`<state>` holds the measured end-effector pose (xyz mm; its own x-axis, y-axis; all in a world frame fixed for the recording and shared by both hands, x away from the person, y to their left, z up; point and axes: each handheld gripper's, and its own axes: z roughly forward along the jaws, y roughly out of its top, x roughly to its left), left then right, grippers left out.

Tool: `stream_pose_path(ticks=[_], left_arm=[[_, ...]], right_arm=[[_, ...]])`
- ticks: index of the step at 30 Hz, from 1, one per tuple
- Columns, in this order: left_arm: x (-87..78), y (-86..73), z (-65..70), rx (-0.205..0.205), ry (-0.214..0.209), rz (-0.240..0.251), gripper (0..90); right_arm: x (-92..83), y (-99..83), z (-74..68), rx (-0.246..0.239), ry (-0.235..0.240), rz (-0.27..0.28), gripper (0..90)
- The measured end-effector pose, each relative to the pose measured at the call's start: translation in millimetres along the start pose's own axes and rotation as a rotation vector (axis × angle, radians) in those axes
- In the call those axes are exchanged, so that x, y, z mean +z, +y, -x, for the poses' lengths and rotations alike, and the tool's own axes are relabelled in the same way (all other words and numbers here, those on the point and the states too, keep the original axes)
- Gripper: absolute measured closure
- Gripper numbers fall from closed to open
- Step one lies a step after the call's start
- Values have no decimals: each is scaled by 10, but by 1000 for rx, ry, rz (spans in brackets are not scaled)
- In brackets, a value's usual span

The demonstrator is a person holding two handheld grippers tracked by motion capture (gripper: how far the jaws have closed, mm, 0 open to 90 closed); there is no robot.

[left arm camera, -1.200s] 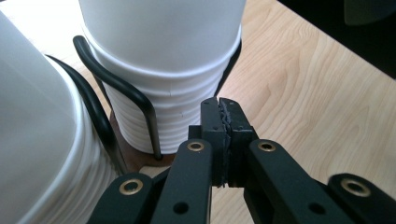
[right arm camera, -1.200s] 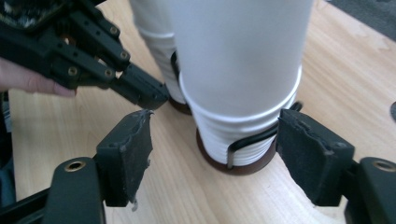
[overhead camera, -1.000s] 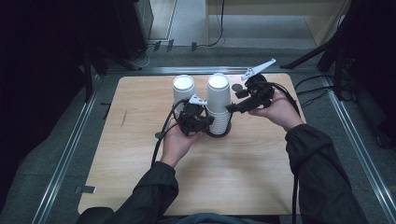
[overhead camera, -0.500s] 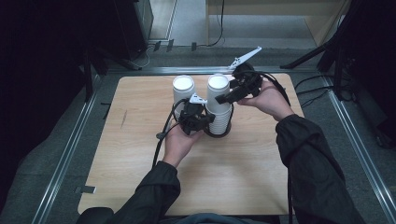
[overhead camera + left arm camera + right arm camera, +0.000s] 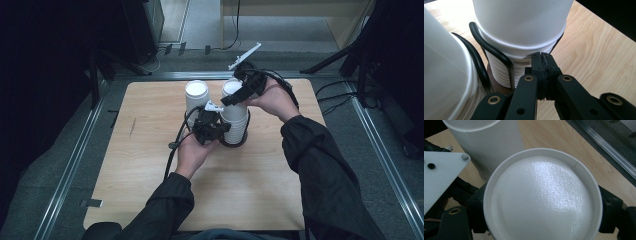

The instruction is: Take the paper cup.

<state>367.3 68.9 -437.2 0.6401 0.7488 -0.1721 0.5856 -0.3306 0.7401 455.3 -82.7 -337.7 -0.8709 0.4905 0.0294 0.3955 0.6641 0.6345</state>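
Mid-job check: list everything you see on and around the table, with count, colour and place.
Cup stacks: two, white, upside down, side by side at the table's far middle; left stack, right stack.
Wire holder: one, black, around the base of the stacks.
Table: one, light wood.
Floor rails: grey metal, along the table's sides.
Left claw: black, jaws shut, at the right stack's base.
Right claw: black, jaws on either side of the right stack's top cup; they have just been closing.
Sleeves: two, dark.
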Motion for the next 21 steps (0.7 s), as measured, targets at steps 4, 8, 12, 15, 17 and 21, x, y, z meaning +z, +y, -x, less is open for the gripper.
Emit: stream_pose_path(ticks=[4,8,12,15,17,21], left_arm=[[1,-2,-10,-8,-10,2,900],[-2,-5,-14,-11,-14,0,900],[-2,-2,-23,-14,-20,-3,900],[2,-2,-25,-19,-21,2,900],[2,-2,-27,-23,-25,3,900],[-7,-4,-28,-20,-23,-7,891]], right_arm=[[-14,8,-24,-22,-15,-2,220],[-17,34,-43,-38,-20,-17,225],[-75,65,-35,-30,-14,9,230],[-149,101,-36,-33,-8,29,231],[-189,125,-50,-35,-8,22,231],[-277,183,-62,-32,-3,36,231]])
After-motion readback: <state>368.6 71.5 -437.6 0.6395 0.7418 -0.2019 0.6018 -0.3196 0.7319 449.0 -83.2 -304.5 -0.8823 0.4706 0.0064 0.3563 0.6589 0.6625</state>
